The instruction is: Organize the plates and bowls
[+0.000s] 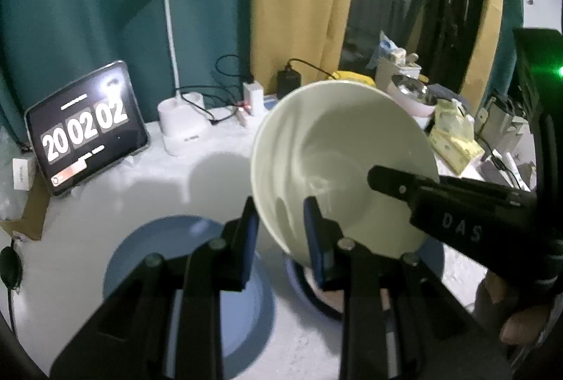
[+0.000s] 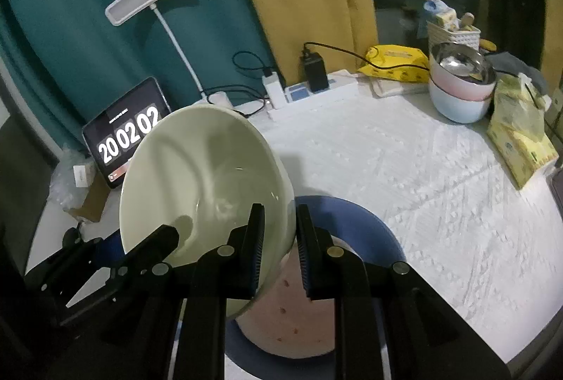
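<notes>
A pale green bowl (image 1: 337, 162) is held tilted above the table between both grippers. My left gripper (image 1: 281, 232) straddles its left rim, one finger inside and one outside. My right gripper (image 2: 279, 246) straddles the opposite rim (image 2: 281, 204) the same way; its finger (image 1: 397, 184) shows inside the bowl in the left wrist view. Whether either set of pads presses the rim I cannot tell. Below lies a blue plate (image 1: 197, 281) on the left. A second blue plate (image 2: 359, 225) carries a pink bowl (image 2: 299, 316) under the green bowl.
A tablet clock (image 1: 88, 126) and a white desk lamp (image 1: 176, 119) stand at the back left. Chargers and cables (image 2: 313, 74) lie along the back edge. Stacked pink and blue bowls with a steel bowl (image 2: 461, 88) and yellow packets (image 2: 520, 140) stand at the right.
</notes>
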Demonstrator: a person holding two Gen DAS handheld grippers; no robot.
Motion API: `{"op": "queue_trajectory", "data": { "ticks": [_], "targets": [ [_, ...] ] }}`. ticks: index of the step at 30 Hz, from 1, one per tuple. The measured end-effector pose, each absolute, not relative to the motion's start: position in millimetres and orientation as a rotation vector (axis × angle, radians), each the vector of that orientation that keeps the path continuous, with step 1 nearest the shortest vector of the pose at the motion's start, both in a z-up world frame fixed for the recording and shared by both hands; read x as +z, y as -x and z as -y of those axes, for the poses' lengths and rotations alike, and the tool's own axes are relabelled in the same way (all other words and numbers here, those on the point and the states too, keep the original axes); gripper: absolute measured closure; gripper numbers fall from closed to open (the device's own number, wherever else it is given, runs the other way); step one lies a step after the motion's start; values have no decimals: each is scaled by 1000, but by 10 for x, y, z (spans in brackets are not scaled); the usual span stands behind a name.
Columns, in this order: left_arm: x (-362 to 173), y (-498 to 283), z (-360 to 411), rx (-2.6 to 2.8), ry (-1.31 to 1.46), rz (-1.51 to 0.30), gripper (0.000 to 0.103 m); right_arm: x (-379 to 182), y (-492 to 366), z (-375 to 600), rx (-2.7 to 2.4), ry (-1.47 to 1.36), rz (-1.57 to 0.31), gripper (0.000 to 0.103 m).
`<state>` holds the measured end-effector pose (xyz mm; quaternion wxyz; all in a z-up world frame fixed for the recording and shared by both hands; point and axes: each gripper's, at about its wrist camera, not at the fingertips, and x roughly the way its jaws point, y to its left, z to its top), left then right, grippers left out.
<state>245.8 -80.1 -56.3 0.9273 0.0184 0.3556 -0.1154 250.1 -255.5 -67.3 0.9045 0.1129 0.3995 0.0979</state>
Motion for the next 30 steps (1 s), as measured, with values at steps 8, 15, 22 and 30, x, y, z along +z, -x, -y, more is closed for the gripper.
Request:
{"op": "queue_trajectory", "data": {
  "ticks": [8,15,22,30],
  "targets": [
    [-671,-2420,979,-257,-57,-756,77,-795,-2432,2745,184,-247,-845,84],
    [-825,-2384,1106,-271,-77,-794,77,-967,-2387,2861,177,-252,-883,84],
    [-969,-2363,1194,-270,-89,-830,77,-1114,-2377,2915,177,-241,-920,83],
    [-1080,-2340,1232,-276,-99,-862,77,-1189,-2386,2928,175,-221,-940,83]
  ]
}}
